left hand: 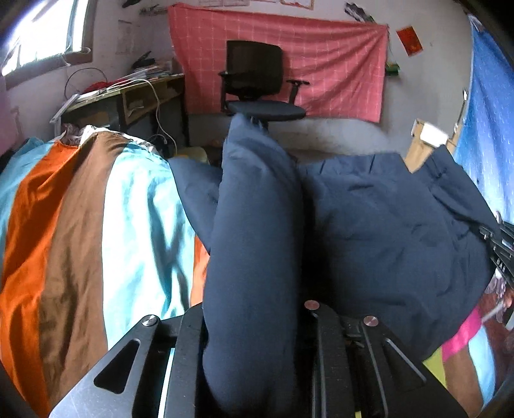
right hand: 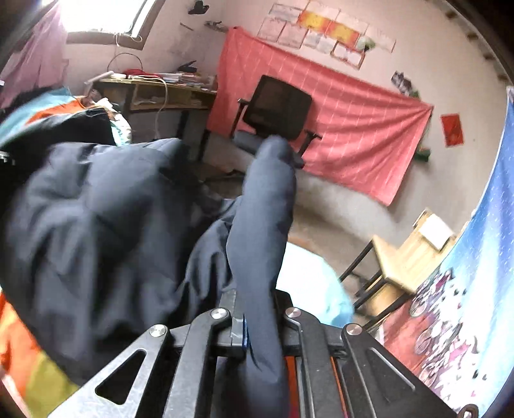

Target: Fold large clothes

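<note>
— Hanging between both grippers, the navy garment (left hand: 379, 225) is up off the striped bedspread (left hand: 80, 209), isn't it?

— It is. The left gripper (left hand: 253, 321) is clenched on a thick bunched fold of it, and that roll of cloth runs straight up the middle of the left wrist view. The rest of it spreads out to the right, creased and sagging.

— And the other side?

— The right gripper (right hand: 260, 308) is pinched tight on a narrower fold of the same navy garment (right hand: 96, 225), with cloth standing up between its fingers. The bulk billows off to the left there, blurred.

— Beyond the cloth?

— Orange, brown and pale blue stripes of the bedspread below and to the left. Further back, a black office chair (left hand: 253, 80) in front of a pink checked wall cloth (left hand: 321, 64), and a cluttered wooden desk (left hand: 128, 96) beside it under the window (left hand: 41, 29).
</note>
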